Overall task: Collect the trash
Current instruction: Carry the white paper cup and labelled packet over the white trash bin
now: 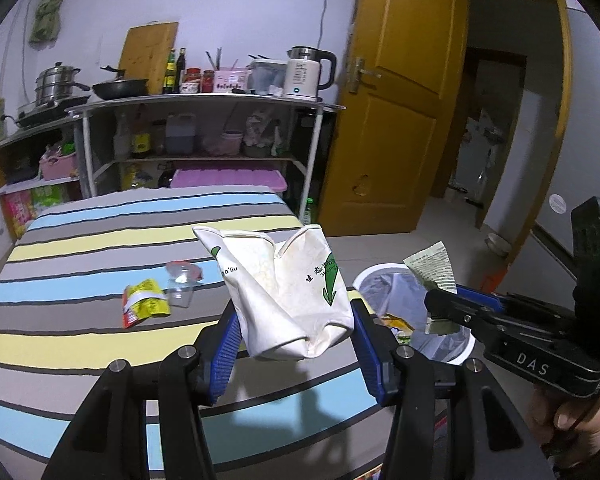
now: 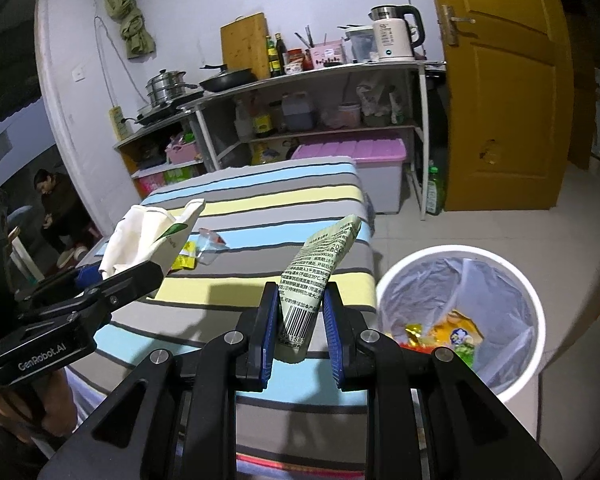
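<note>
My left gripper (image 1: 294,344) is shut on a crushed white paper cup (image 1: 288,292) with green print, held above the striped table (image 1: 80,240); the cup also shows in the right wrist view (image 2: 148,236). My right gripper (image 2: 298,336) is shut on a pale green wrapper (image 2: 316,276) with a barcode, held above the table's right edge, left of the white trash bin (image 2: 532,304). In the left wrist view the right gripper (image 1: 440,308) holds the wrapper (image 1: 432,268) over the bin (image 1: 368,280). A yellow-red snack packet (image 1: 146,302) and a clear plastic cup (image 1: 182,280) lie on the table.
The bin has a clear liner and holds colourful wrappers (image 2: 456,336). A metal shelf (image 1: 204,100) with pots, bottles and a kettle (image 1: 306,72) stands behind the table. A yellow door (image 1: 396,120) is open on the right. A seated person (image 2: 60,216) is at far left.
</note>
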